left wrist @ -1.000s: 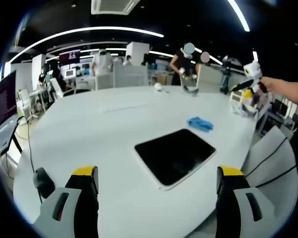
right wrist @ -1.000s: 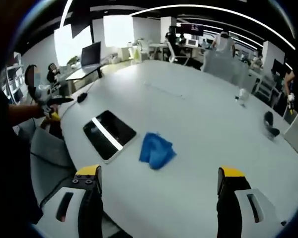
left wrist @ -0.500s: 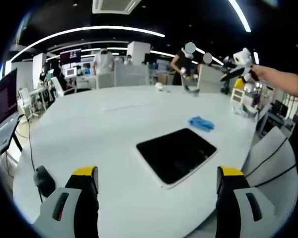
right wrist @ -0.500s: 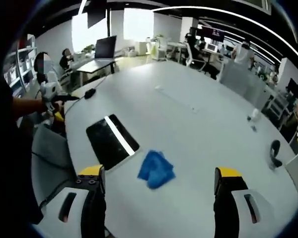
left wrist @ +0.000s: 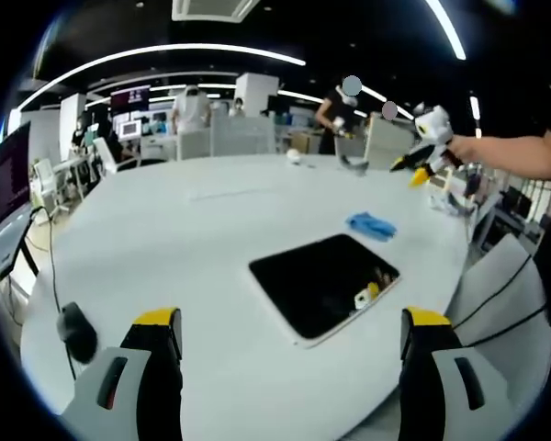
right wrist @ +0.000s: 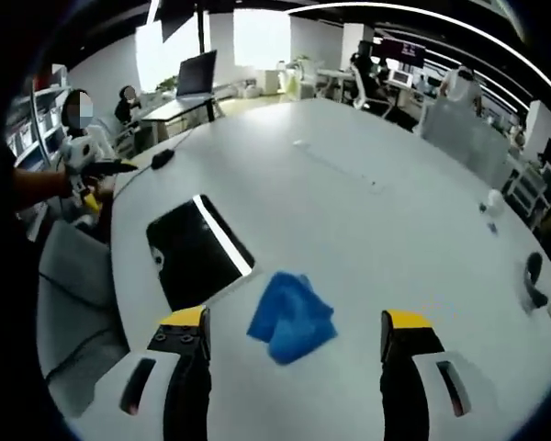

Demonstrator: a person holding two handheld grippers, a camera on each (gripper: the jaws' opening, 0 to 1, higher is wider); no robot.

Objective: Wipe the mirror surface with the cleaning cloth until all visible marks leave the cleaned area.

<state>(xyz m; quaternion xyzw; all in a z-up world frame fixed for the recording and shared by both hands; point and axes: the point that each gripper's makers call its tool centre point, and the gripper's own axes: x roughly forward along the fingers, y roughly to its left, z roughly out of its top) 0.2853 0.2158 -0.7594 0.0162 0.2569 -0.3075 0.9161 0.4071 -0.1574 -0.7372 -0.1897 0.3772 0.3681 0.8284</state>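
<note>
The mirror is a dark rectangle with a pale rim, flat on the white table. In the right gripper view the mirror reflects a bright ceiling strip. A crumpled blue cloth lies on the table just beyond the mirror's far corner. My left gripper is open, short of the mirror's near edge. My right gripper is open and low over the cloth, which lies between its two jaws. From the left view, the right gripper hangs in a hand above the cloth. The left gripper appears beyond the mirror.
A black mouse with its cable lies on the table's left part. A small white object and a black item sit far across the table. Grey chairs stand at the table's edge. People stand at desks behind.
The right gripper has come down and closer to the cloth, which now lies between its jaws. In the left gripper view it has dropped lower, and its reflection shows in the mirror.
</note>
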